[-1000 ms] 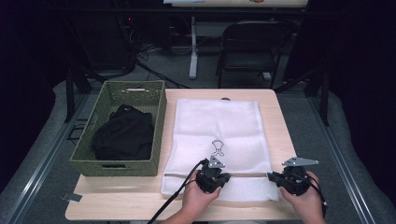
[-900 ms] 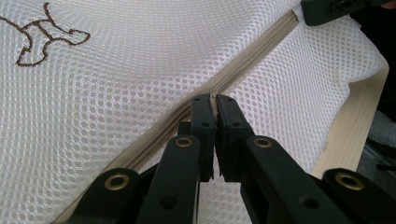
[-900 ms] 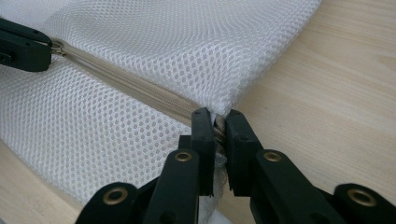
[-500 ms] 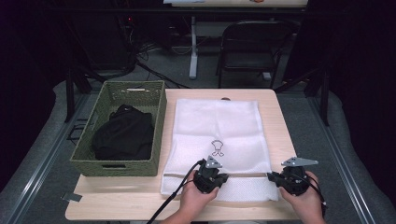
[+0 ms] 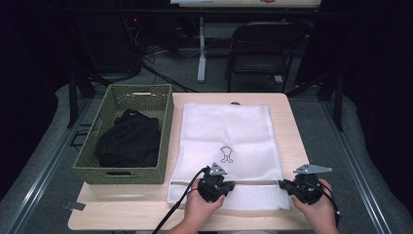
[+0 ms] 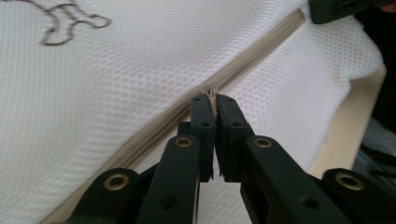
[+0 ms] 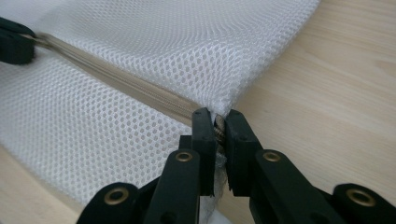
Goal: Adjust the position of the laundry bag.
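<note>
While the left gripper is clenched on the zipper pull and the right gripper grasps the mesh bag at its zipper end near the surface's front edge, a crooked tug could slip the pull or bunch the mesh.
</note>
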`<state>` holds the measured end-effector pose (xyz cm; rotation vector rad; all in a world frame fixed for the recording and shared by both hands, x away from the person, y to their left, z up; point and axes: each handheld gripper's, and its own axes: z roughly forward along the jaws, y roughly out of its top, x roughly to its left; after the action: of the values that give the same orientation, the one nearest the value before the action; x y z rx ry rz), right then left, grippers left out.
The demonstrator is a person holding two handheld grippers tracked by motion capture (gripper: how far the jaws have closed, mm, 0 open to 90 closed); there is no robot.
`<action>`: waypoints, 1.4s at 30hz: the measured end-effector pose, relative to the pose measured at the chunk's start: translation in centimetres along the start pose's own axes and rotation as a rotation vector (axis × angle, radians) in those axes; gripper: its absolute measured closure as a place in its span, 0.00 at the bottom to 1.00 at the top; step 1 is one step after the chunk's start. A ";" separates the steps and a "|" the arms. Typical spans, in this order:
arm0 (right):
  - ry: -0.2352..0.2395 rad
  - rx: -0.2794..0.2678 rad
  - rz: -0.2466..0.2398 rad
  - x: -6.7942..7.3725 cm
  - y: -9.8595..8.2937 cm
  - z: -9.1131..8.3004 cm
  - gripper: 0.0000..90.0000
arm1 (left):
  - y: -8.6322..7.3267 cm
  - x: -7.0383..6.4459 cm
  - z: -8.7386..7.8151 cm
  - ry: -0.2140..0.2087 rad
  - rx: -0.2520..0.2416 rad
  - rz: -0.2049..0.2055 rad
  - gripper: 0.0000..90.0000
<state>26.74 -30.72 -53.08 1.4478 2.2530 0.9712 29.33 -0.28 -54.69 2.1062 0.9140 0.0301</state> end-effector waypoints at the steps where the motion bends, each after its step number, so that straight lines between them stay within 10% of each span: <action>1: -0.011 -0.001 -0.003 -0.1 0.0 0.0 0.93 | 0.0 0.2 -0.1 0.001 -0.003 -0.012 0.97; 42: -0.035 -0.005 0.022 -1.0 -0.4 0.0 0.93 | -2.0 2.7 -2.7 0.070 0.034 -0.040 0.97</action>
<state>26.92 -31.71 -53.43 1.4784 2.2136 0.9498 29.29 4.04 -55.06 2.1289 1.0044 0.0689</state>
